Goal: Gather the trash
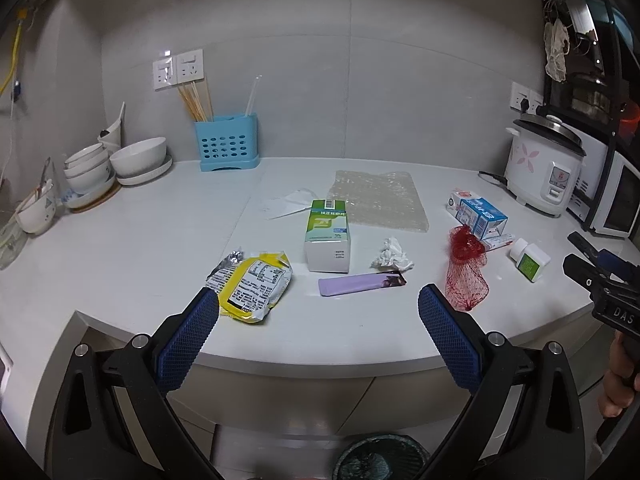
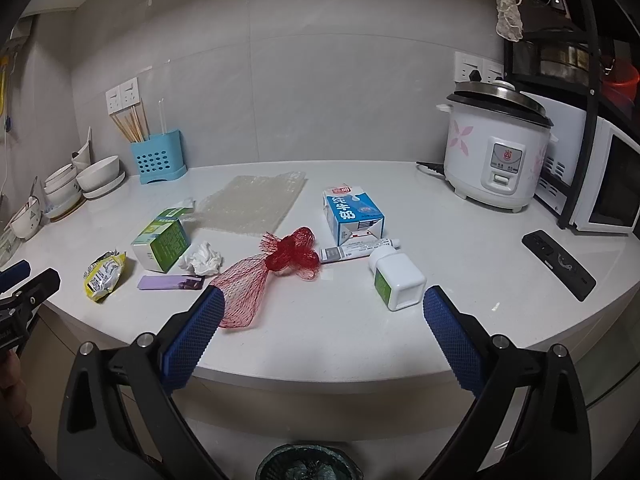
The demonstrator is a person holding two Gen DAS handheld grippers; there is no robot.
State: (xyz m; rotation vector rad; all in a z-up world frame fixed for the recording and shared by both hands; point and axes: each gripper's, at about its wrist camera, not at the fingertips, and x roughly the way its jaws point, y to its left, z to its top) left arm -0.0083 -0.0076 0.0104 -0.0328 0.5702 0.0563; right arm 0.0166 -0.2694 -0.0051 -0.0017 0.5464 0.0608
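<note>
On the white counter (image 2: pixel 360 332), red net (image 2: pixel 256 280) lies beside the spread right hand-held gripper (image 2: pixel 322 304).

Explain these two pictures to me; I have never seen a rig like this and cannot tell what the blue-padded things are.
They are two hand-held grippers, each carrying a wide-angle camera that looks along its blue-padded jaws. One picture comes from the left gripper, the other from the right gripper; each shows the other at its edge. Both stand open, holding nothing, before a white counter. On it lies rubbish: a yellow snack wrapper, a green-and-white box, a crumpled tissue, a red net bag, a milk carton and a white bottle. A bin sits below.
</note>
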